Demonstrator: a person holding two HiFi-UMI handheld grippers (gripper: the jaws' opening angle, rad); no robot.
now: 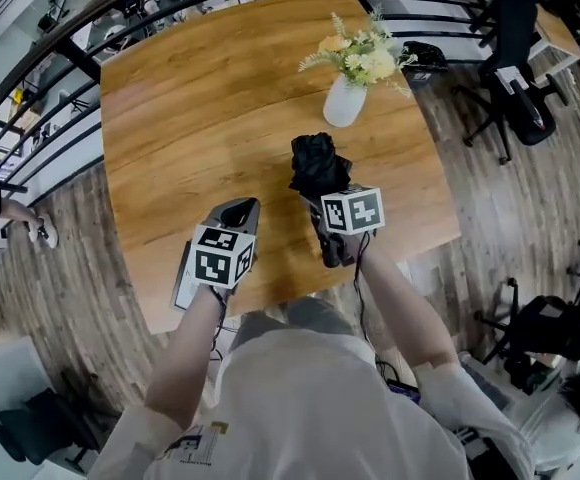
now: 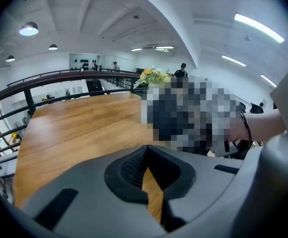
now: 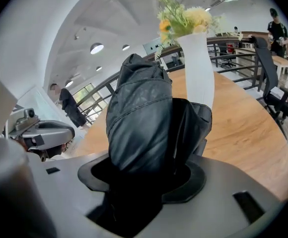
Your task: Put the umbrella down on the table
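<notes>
Lower centre: the wooden table [image 1: 190,118] lay beneath the left gripper [image 1: 240,208], jaws nearly together, empty. The right gripper [image 3: 149,172] pinched a folded, crumpled black umbrella [image 1: 318,163] over mid-table. A flower vase [image 1: 345,100] and black railing [image 1: 60,58] stood beyond.

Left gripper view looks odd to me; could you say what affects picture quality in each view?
Left gripper view: mosaic patch mid-frame, railing bowed by fisheye; right gripper view: umbrella sharp, corners vignetted black; head view: even light, table edges curved.
</notes>
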